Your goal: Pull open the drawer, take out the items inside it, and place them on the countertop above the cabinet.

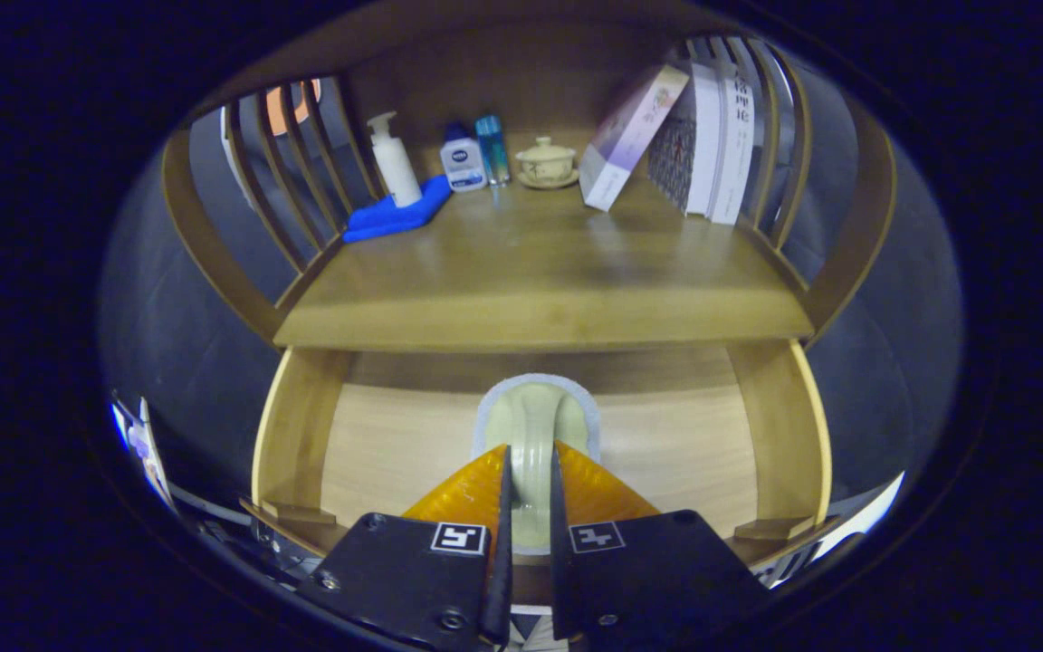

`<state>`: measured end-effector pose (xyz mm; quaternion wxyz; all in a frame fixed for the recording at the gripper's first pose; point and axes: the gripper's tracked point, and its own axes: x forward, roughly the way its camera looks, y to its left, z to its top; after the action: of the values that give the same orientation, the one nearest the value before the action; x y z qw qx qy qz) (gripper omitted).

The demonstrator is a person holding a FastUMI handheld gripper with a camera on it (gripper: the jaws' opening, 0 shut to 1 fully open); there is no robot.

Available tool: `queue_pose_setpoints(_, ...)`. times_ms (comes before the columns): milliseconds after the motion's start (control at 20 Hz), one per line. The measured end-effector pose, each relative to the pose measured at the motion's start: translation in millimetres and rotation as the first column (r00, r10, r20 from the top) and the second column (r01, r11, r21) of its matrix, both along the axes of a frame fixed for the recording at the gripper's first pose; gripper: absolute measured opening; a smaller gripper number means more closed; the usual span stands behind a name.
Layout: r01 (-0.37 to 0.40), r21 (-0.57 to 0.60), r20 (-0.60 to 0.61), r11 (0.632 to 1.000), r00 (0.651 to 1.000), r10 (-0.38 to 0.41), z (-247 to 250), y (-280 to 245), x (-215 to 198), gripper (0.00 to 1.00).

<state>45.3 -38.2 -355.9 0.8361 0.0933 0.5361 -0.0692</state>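
The gripper [529, 457] is nearly closed, pinching a pale green item [535, 426] inside the open drawer [377, 444]. Lifting toward the bench [540, 272] at twelve o'clock, it could strike the bench's front edge.

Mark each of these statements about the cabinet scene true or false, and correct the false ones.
1. The drawer is pulled open. True.
2. The gripper is shut on a pale green item in the drawer. True.
3. The pump bottle stands on bare wood. False: it stands on a blue cloth.
4. The lidded teacup lies in the drawer. False: it sits on the countertop.
5. A book leans against upright books. True.
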Motion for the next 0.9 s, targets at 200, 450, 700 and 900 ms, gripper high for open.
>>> queue_pose_setpoints(200, -0.005, -0.019, 0.046, 1.0, 0.999, 0.006, 24, -5, 26, 0.2)
queue_pose_setpoints(450, 0.011, 0.015, 0.051, 1.0, 0.999, -0.012, 38, -5, 63, 0.2)
queue_pose_setpoints(700, 0.028, -0.015, 0.068, 0.999, 0.997, -0.027, 43, -17, 109, 0.2)
queue_pose_setpoints(900, 0.028, -0.038, 0.055, 0.999, 0.998, -0.026, 32, -22, 143, 0.2)
